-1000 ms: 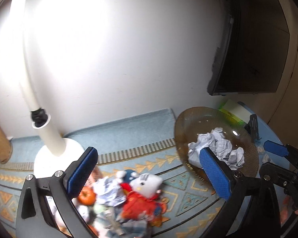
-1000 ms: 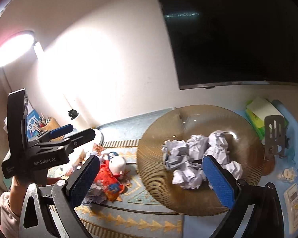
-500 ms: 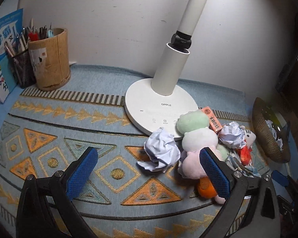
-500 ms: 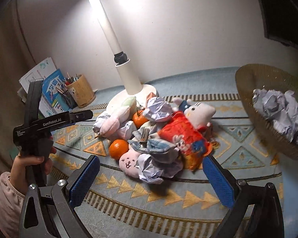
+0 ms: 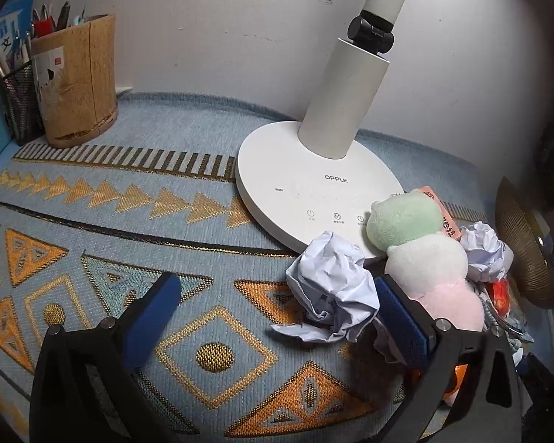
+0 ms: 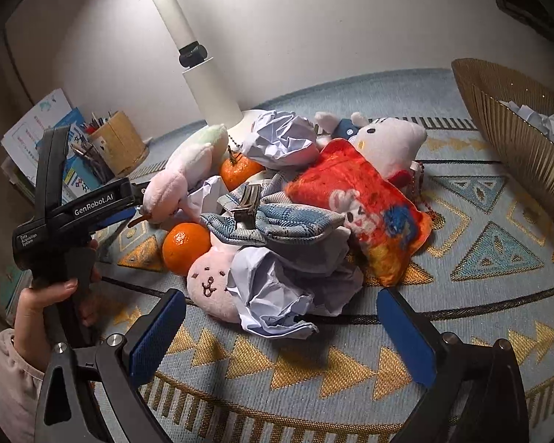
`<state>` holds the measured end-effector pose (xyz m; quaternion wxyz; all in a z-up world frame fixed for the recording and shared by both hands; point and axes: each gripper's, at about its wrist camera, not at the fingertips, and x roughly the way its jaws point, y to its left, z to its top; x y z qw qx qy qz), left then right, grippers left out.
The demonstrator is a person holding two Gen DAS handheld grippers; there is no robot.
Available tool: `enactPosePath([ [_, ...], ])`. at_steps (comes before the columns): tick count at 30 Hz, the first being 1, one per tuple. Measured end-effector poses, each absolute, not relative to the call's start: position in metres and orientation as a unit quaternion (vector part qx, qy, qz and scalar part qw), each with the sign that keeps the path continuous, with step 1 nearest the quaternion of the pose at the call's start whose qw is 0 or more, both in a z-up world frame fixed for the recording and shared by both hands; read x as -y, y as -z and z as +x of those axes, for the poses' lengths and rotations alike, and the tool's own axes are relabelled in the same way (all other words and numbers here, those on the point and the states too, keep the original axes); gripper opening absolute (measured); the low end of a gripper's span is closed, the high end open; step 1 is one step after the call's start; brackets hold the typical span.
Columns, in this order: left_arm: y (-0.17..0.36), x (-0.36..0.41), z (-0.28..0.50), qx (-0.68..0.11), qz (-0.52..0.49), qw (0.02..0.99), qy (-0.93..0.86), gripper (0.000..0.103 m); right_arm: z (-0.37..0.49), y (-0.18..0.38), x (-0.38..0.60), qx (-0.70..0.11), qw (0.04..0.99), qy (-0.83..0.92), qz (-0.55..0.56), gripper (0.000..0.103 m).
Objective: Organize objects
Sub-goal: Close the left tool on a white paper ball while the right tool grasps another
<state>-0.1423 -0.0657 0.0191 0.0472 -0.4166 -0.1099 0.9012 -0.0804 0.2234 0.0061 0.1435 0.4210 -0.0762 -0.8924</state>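
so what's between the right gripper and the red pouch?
In the right wrist view, a crumpled paper ball lies between the right gripper and the red pouch.

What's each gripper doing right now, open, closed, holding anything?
Left gripper: open, holding nothing; a crumpled paper ball lies by its right finger.
Right gripper: open, holding nothing; crumpled paper just ahead.

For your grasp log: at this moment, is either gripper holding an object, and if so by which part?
Nothing is held. The left gripper is open around a crumpled paper ball without clamping it; the right gripper is open before the pile.
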Motion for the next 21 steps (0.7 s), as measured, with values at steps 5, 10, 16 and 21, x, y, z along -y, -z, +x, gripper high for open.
enactPosePath([
  [5, -0.019, 0.064, -0.143, 0.114, -0.415, 0.049, -0.901, 0.103, -0.081, -0.005, -0.214, 0.043, 0.127, 0.894, 0.428, 0.103],
  [10, -0.019, 0.063, -0.141, 0.111, -0.416, 0.047, -0.901, 0.103, -0.080, -0.006, -0.233, 0.100, 0.153, 0.892, 0.414, 0.103],
  [16, -0.017, 0.066, -0.143, 0.110, -0.416, 0.047, -0.901, 0.103, -0.079, -0.007, -0.238, 0.120, 0.155, 0.892, 0.407, 0.100],
  [21, -0.018, 0.065, -0.144, 0.111, -0.416, 0.047, -0.901, 0.103, -0.079, -0.009, -0.238, 0.115, 0.133, 0.896, 0.407, 0.085],
])
